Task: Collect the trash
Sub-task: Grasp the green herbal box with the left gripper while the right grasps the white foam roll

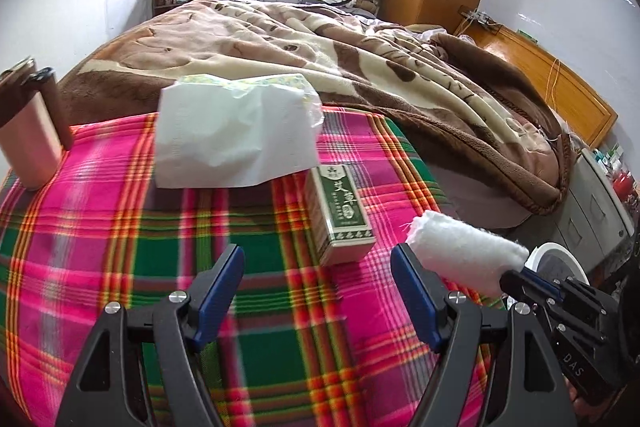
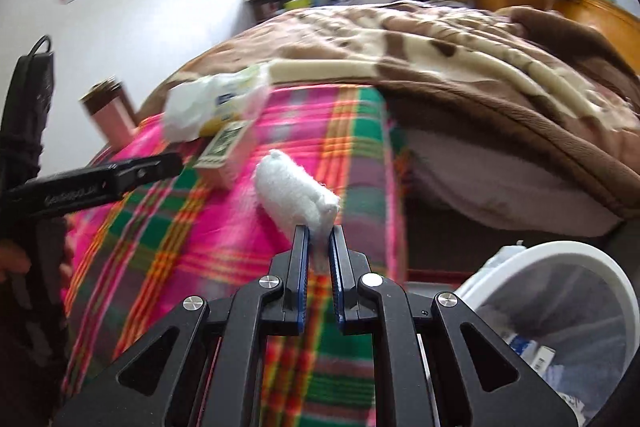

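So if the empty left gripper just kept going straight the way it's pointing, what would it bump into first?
Probably the plaid blanket itself: the left gripper tilts down at bare cloth between its open fingers. The green box lies just beyond, slightly right, so it might clip that; depth is hard to judge.

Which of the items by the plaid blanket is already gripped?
The white fluffy roll, clamped in the right gripper; the green box and tissue pack lie untouched.
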